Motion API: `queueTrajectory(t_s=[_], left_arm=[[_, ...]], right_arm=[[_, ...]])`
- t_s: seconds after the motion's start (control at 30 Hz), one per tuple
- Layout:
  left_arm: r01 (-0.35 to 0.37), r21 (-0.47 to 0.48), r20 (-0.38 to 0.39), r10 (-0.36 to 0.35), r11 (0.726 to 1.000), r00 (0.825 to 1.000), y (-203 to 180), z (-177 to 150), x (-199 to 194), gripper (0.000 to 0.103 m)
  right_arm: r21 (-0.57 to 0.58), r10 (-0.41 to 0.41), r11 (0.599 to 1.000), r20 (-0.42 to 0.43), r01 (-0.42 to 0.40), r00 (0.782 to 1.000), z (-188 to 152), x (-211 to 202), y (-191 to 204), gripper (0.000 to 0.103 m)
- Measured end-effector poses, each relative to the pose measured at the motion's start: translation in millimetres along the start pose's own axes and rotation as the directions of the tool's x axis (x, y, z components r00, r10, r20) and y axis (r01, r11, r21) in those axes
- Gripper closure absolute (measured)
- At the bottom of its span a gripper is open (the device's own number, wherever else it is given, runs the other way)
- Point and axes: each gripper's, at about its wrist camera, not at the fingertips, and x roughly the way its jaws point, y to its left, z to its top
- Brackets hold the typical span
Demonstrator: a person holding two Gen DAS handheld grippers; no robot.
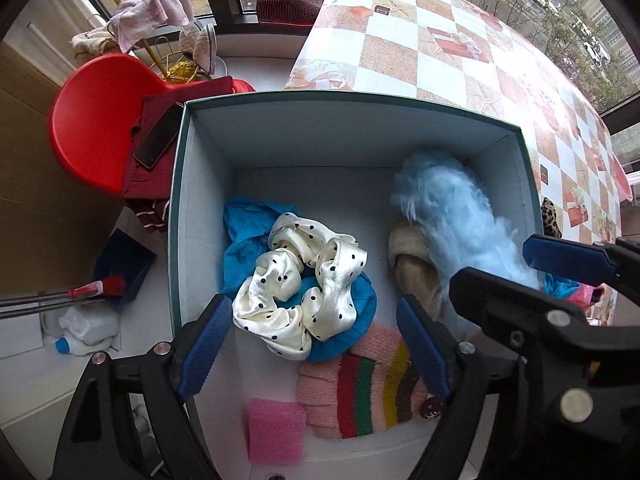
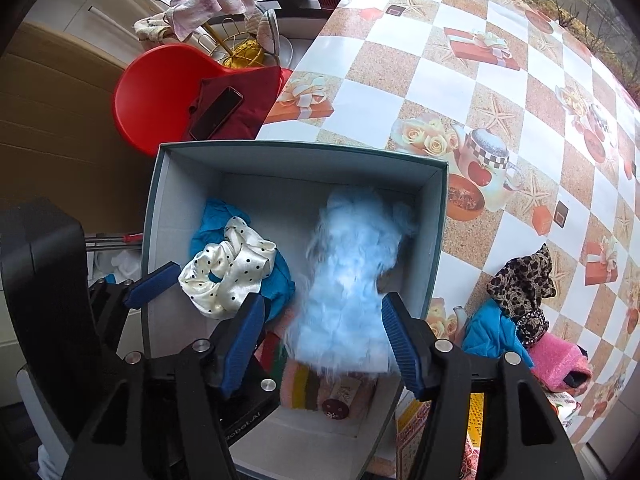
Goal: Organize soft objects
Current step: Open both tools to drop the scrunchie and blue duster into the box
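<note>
Behind box point(image 1: 208, 184), red chair point(image 1: 96, 128) holds phone point(image 1: 158, 136).

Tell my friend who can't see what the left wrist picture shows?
An open box holds a cream polka-dot scrunchie on blue cloth, fluffy blue fur and a striped knit. The left gripper hangs open above them.

My table point(image 2: 500, 92) wears a checkered cloth. The open box point(image 2: 434, 240) sits on it directly under my grippers. Right of my right gripper, a leopard-print cloth point(image 2: 524, 276), a blue cloth point(image 2: 488, 332) and a pink foam piece point(image 2: 560, 356) lie bunched together.
</note>
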Motion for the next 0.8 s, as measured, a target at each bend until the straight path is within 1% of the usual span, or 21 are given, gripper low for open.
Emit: queueTrajectory(t_s=[0.03, 0.07, 0.1, 0.13, 0.2, 0.23, 0.4, 0.8], left_arm=[[0.022, -0.013, 0.004, -0.021, 1.000, 1.000, 2, -1, -2, 0.009], [0.036, -0.027, 0.008, -0.035, 0.999, 0.999, 4, -1, -4, 0.009], [0.034, -0.031, 0.014, -0.034, 0.999, 0.999, 4, -2, -5, 0.008], [0.032, -0.029, 0.021, -0.032, 0.999, 0.999, 4, -2, -7, 0.008], [0.015, -0.023, 0.030, -0.015, 1.000, 0.999, 1, -3, -9, 0.008], [0.015, -0.024, 0.031, -0.014, 1.000, 0.999, 1, -4, -10, 0.001], [0.046, -0.040, 0.037, -0.044, 0.998, 0.998, 1, -6, -14, 0.001], [0.051, -0.028, 0.057, -0.049, 0.998, 0.997, -2, -12, -30, 0.000]], right_arm=[[-0.001, -0.005, 1.000, -0.001, 0.005, 1.000, -1, -1, 0, 0.029], [0.001, -0.019, 1.000, -0.002, 0.019, 1.000, -2, -2, -1, 0.022], [0.007, -0.032, 0.999, -0.001, 0.032, 0.999, -2, -3, -2, 0.013], [0.016, -0.034, 0.999, 0.005, 0.034, 0.999, -3, -4, -4, 0.009], [0.036, -0.019, 0.999, 0.018, 0.018, 1.000, -4, -8, -8, 0.009], [0.044, -0.017, 0.999, 0.020, 0.016, 1.000, -5, -10, -10, 0.009], [0.043, -0.021, 0.999, 0.032, 0.020, 0.999, -7, -19, -8, 0.009], [0.042, -0.024, 0.999, 0.053, 0.022, 0.998, -15, -37, -4, 0.009]])
